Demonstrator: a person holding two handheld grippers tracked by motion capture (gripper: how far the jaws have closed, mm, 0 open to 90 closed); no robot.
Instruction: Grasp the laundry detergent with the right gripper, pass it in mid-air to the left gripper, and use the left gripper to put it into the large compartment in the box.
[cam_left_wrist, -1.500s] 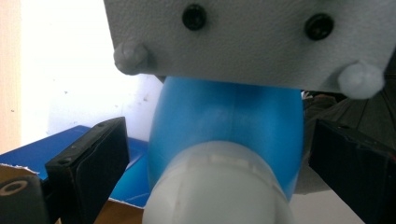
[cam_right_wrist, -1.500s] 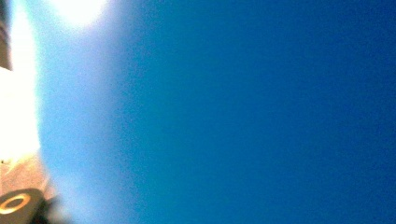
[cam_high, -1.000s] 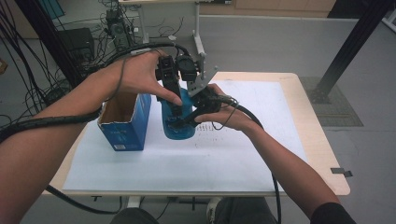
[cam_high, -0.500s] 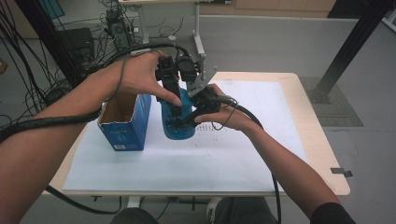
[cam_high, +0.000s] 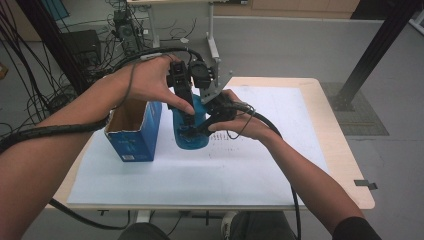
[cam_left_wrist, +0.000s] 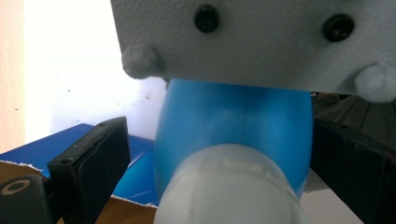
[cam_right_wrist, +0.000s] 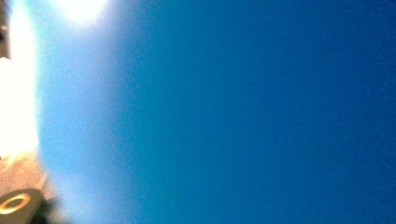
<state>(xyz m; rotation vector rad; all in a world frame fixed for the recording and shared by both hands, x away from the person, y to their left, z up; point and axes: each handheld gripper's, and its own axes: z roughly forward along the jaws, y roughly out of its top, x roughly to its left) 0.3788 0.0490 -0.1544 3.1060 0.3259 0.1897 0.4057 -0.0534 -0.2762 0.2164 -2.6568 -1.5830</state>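
At desk centre, right tool (cam_high: 197, 127) is clamped on the side of the blue bottle (cam_high: 192, 131), jaws pressed against its body; its own view is a blur of blue plastic. Left tool (cam_high: 186, 102) comes down from above over the bottle top, jaws apart either side of the white cap (cam_left_wrist: 229, 186), pads not touching it. Bottle stands upright on the white sheet (cam_high: 200, 172), just beside the open blue carton (cam_high: 134, 135) on its left. Step looks like bracing the bottle to work the cap. Next move likely calls for closing the left tool on the cap while the right holds firm.
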